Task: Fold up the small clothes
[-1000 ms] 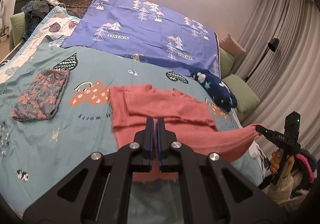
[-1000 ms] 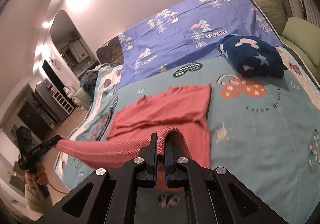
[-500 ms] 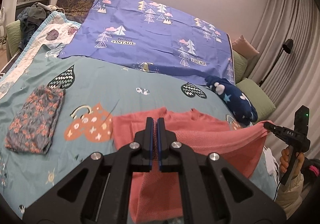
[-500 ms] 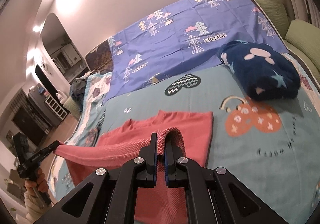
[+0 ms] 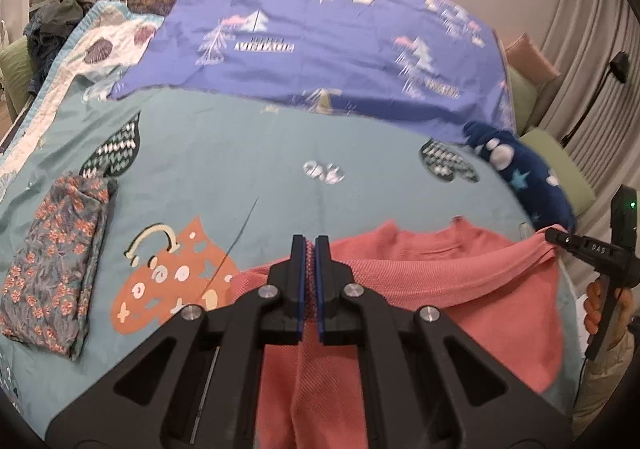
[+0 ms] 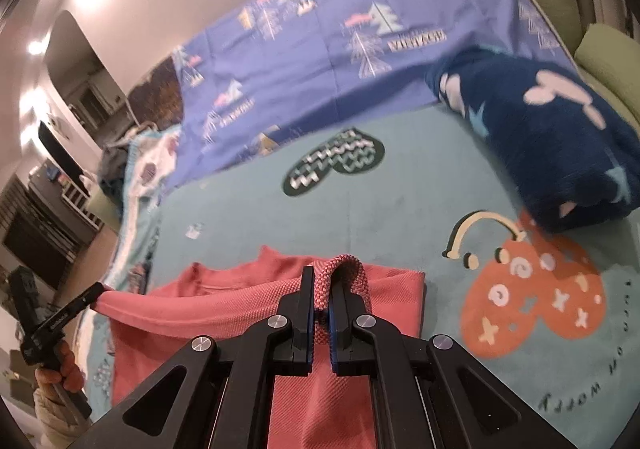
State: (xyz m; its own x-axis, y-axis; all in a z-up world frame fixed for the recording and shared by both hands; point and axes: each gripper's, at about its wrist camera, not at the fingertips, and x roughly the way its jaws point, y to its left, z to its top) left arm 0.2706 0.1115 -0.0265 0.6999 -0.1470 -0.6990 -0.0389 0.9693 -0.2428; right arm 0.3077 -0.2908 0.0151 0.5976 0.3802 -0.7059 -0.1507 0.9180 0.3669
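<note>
Pinching coral sweater [image 5: 472,289], both jaws clamped

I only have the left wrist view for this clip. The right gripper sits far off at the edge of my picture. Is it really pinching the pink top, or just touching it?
Observer: The right gripper is shut on the pink top; a loop of its knit stands up between the fingers.
Operator: Anything on the bed beyond that gripper?
Observer: A navy fleece bundle lies beyond it to the right, on the teal sheet.
Operator: Does the bundle touch the top?
Observer: No, bare sheet with an orange heart print lies between them.
</note>
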